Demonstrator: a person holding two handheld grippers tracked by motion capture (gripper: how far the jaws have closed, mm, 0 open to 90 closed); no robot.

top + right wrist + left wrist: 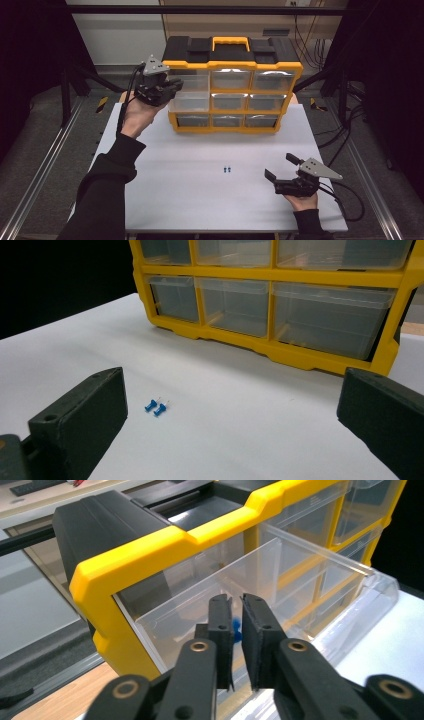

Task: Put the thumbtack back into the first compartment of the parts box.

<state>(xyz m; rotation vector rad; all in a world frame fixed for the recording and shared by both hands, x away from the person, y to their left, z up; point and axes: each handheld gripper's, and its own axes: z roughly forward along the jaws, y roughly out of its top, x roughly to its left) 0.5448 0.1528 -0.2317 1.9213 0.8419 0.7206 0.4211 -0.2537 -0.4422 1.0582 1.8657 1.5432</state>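
Left gripper view: I have my left gripper [236, 630] pinching a blue pin [235, 628] over the open drawer [320, 587]; next, release it. My right gripper [284, 171] rests spread near two pins [156, 407].

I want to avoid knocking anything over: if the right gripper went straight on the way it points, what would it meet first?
Probably the two blue push pins lying on the table, between the right gripper's open jaws; beyond them the yellow drawer organizer.
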